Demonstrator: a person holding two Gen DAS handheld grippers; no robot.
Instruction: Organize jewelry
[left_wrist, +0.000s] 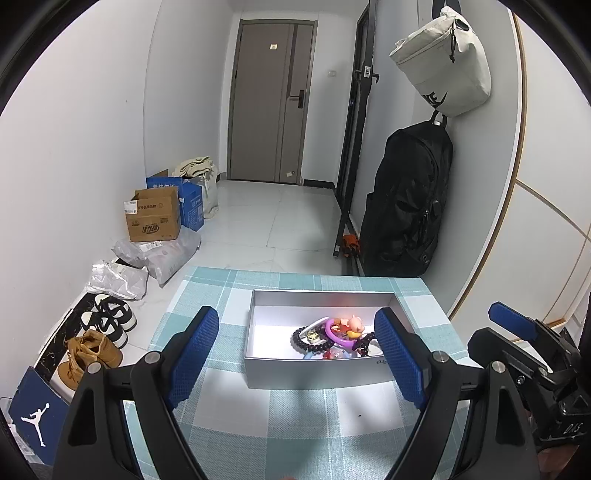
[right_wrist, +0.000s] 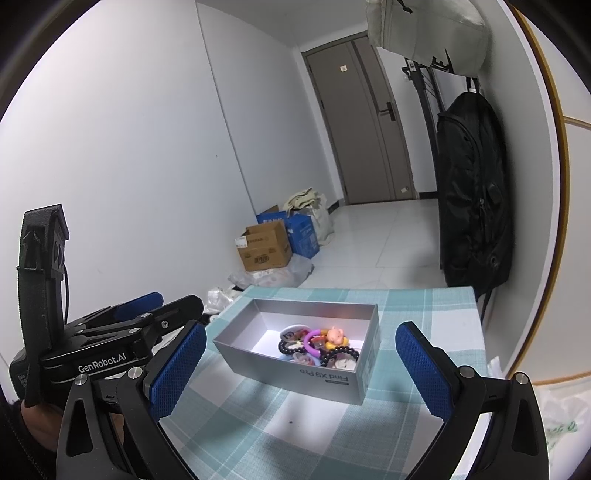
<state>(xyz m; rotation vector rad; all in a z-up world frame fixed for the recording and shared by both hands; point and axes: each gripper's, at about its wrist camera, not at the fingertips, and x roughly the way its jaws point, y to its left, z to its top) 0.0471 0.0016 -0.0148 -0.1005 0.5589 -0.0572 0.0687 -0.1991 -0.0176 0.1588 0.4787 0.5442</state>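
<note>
Silver phone box (left_wrist: 317, 373) sat ahead of my left gripper (left_wrist: 297, 363), long axis running left to right across the checked tablecloth (left_wrist: 280, 424); jewelry pile (left_wrist: 334, 341) lay in its right end; both claws gaped empty; my right gripper (right_wrist: 301, 374) looked nearer that end.

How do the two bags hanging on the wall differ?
The white bag hangs high and is small and pale, with dark lettering. The black backpack hangs below it, is much larger and longer, and reaches down towards the floor. Both hang against the same wall, right of the door.
</note>
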